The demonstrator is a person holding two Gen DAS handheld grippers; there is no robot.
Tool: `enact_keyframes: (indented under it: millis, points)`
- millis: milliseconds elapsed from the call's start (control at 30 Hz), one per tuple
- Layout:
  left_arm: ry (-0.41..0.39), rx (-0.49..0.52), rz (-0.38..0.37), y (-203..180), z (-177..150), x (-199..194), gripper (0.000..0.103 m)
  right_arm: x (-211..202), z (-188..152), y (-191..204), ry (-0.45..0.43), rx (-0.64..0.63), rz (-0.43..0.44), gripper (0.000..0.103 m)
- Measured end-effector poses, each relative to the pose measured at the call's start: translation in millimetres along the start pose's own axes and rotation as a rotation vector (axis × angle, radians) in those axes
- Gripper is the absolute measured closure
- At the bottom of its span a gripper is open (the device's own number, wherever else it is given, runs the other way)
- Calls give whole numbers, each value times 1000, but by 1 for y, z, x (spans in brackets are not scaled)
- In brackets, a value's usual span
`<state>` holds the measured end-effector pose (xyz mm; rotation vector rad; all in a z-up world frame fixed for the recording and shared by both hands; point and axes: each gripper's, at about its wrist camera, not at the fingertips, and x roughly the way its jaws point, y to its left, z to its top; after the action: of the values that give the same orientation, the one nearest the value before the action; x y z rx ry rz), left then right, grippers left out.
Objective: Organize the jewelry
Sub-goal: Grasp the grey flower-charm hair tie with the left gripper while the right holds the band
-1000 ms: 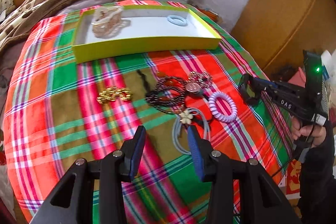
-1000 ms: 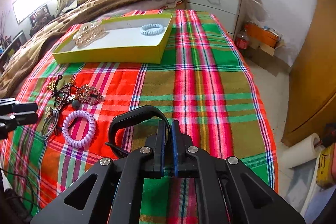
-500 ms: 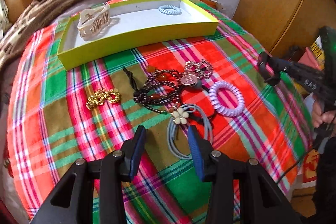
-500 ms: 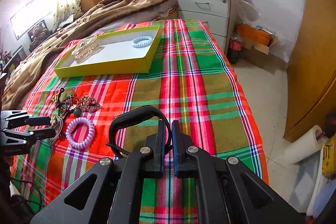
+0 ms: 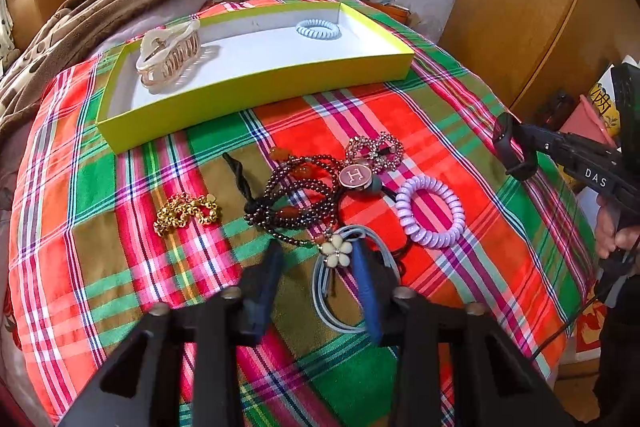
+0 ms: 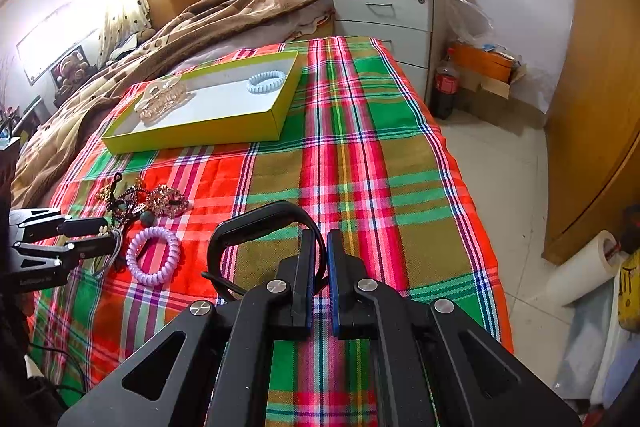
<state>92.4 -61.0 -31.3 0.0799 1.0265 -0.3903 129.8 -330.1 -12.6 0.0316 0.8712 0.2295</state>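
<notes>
On a bed spread with a plaid cloth (image 5: 120, 267), seen from the left wrist camera, the left gripper (image 5: 318, 259) reaches down at six o'clock with its jaws closing around a grey-blue cord hair tie (image 5: 340, 291) that carries one cream flower charm (image 5: 338, 253). The flower sits between the blue pads, which do not yet seem to press it. To do this step well, I judge the pads should close on the cords just below the flower and lift straight up, since the dark bead strands (image 5: 296, 199) lie touching it at twelve o'clock and could be dragged along. The right gripper (image 6: 320, 267), at three o'clock, is clamped on a black band (image 6: 256, 223), holding it above the cloth. A yellow tray (image 5: 256, 87) lies at twelve o'clock, well apart from the pile, holding one tan claw clip (image 5: 168, 55) and one pale blue coil tie (image 5: 318, 29). Loose on the cloth are one gold chain (image 5: 186, 213) at ten o'clock, one purple coil tie (image 5: 432, 211) at two o'clock, one round badge marked H (image 5: 354, 177) and one rhinestone piece (image 5: 374, 149).
</notes>
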Motion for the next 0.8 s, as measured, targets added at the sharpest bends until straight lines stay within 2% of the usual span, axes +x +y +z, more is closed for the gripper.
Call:
enact_keyframes:
  millis: [167,400,800]
  points:
    - [-1,2,-19,-1,-2,-1,85,0,0,2,-1,6,5,97]
    - [-14,1,-10,1,-3,-7,85,-2,1,4,-8,8,2,97]
    - [-84,-20,-2,9,4,-37,85,-16,18,19,-52,-9,10,97]
